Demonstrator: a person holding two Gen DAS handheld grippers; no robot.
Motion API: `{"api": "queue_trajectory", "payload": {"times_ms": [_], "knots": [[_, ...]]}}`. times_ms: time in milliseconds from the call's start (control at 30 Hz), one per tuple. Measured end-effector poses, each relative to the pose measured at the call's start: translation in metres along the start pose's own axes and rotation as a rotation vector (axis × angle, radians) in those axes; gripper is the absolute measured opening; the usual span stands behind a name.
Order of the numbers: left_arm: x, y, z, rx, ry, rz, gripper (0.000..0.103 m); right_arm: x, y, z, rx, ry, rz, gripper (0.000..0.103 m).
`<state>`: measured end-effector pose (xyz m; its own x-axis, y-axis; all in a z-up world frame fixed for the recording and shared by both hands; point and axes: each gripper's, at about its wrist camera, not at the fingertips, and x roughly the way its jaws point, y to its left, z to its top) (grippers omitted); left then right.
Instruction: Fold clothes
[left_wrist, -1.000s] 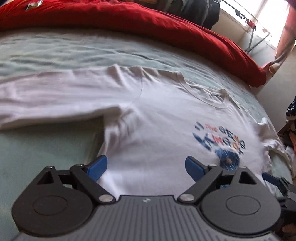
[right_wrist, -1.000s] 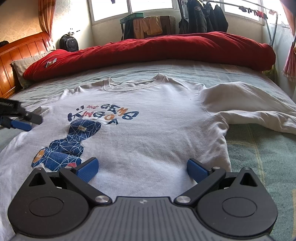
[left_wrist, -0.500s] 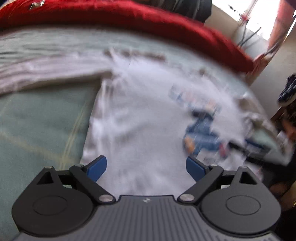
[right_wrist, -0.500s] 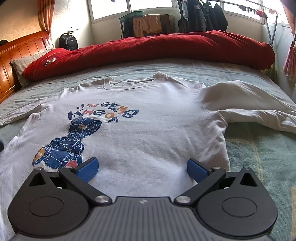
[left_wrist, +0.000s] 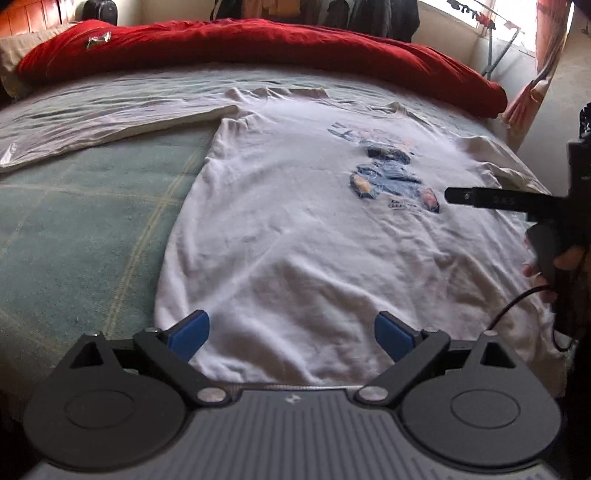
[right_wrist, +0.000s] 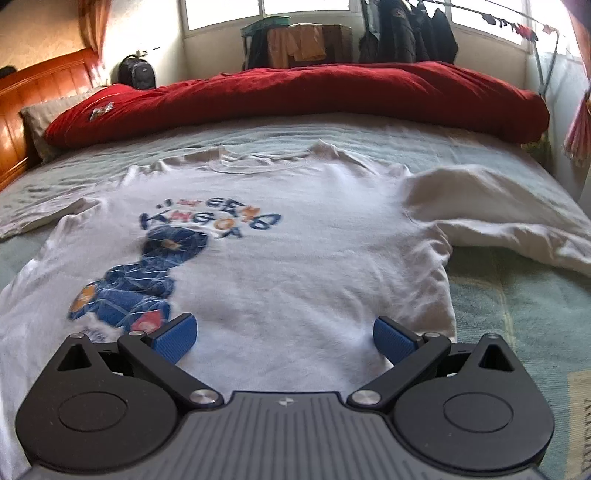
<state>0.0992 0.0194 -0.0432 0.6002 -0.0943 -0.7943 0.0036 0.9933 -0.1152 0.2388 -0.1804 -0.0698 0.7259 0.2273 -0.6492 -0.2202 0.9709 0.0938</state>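
A white long-sleeved shirt (left_wrist: 295, 229) with a blue print lies flat, front up, on the green bed sheet (left_wrist: 74, 229). Both sleeves are spread out to the sides. My left gripper (left_wrist: 291, 334) hovers open over the shirt's bottom left hem, blue pads wide apart and holding nothing. My right gripper (right_wrist: 284, 336) is open above the lower right part of the same shirt (right_wrist: 295, 258), close to the blue print (right_wrist: 147, 280). In the left wrist view the right gripper's body (left_wrist: 517, 201) reaches in from the right edge, held by a hand (left_wrist: 554, 266).
A rolled red duvet (right_wrist: 314, 96) runs across the far side of the bed, with a pillow (right_wrist: 40, 118) and wooden headboard (right_wrist: 29, 110) at left. Dark jackets (right_wrist: 406, 33) hang by the windows. A drying rack (left_wrist: 495, 48) stands beyond the bed's right end.
My left gripper swept back and towards the shirt's bottom left hem, so the whole shirt now lies ahead of it. The right gripper edged slightly forward. Both stayed open.
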Motion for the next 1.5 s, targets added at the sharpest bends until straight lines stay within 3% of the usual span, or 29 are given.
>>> {"api": "queue_trajectory", "payload": {"times_ms": [67,167,300,367,567,733,833,1133,1333,1500], "knots": [[0.002,-0.001,-0.006,0.014,0.014,0.021,0.096,-0.011,0.012,-0.001,-0.025,-0.012,0.047,0.103],[-0.012,-0.003,-0.015,0.054,-0.034,0.034,0.096,-0.022,0.036,-0.007,-0.084,-0.018,0.091,0.103],[-0.022,0.004,-0.021,0.033,-0.057,0.008,0.096,-0.020,0.069,-0.028,-0.161,0.041,0.030,0.103],[-0.023,0.008,-0.023,0.022,-0.063,-0.008,0.096,-0.025,0.078,-0.044,-0.180,0.031,-0.022,0.103],[-0.024,0.011,-0.032,0.050,-0.096,-0.046,0.096,-0.065,0.078,-0.075,-0.116,0.083,-0.064,0.103],[-0.024,0.014,-0.027,0.075,-0.131,-0.118,0.096,-0.083,0.075,-0.106,-0.046,0.030,-0.095,0.103],[-0.024,0.012,-0.017,0.109,-0.164,-0.162,0.096,-0.085,0.074,-0.113,-0.036,-0.005,-0.098,0.103],[-0.009,-0.011,0.044,0.231,-0.265,-0.303,0.096,-0.082,0.075,-0.111,-0.037,0.008,-0.106,0.103],[0.030,-0.041,0.102,0.275,-0.263,-0.363,0.097,-0.084,0.071,-0.114,-0.041,-0.011,-0.078,0.103],[0.088,-0.048,0.123,0.274,-0.189,-0.390,0.097,-0.083,0.067,-0.109,-0.055,0.008,-0.054,0.103]]}}
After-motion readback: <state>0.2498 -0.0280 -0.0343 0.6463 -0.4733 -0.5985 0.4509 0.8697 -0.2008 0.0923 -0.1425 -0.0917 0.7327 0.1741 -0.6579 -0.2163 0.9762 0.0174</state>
